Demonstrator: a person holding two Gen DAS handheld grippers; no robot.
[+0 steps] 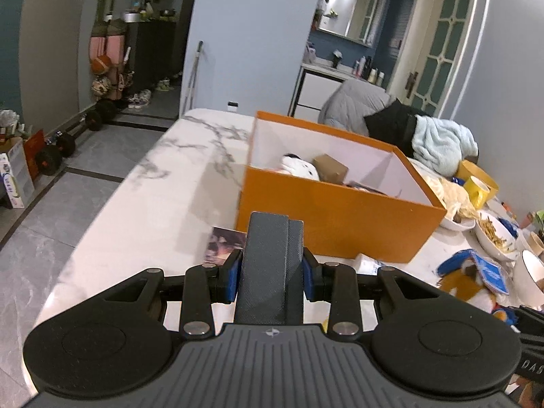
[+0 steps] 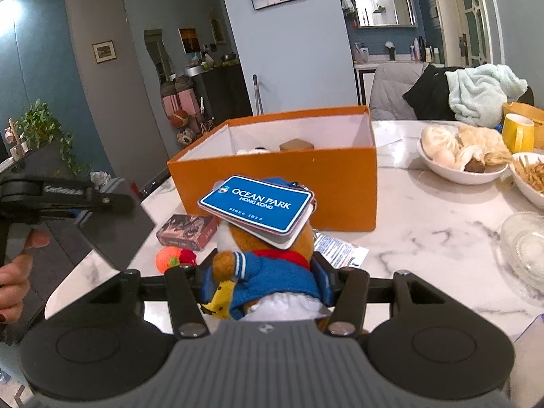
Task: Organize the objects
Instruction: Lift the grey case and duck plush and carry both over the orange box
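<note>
- Left gripper: jaws clamped on dark grey flat case, held upright betw. blue pads; case fills the gap.
- Same case seen from right wrist cam at far left, held clear above table edge; person's hand on the handle there.
- Right gripper: jaws pinching plush toy – brown fur, blue sailor top, red collar. Blue "OCEAN PARK HONG KONG" tag lies on toy's head.
- Orange box open, on white marble table, ahead of both grippers. Inside: white soft item and small brown carton; rest of contents not readable.
- Loose on table near box front: patterned card pack, orange-and-red knitted ball just beside it, printed leaflet touching toy's right side in view.
- R. side of table: bowl of buns, bowl of fried strips, yellow mug, clear glass dish.
- Chair behind table carries grey, black, pale blue clothing.
</note>
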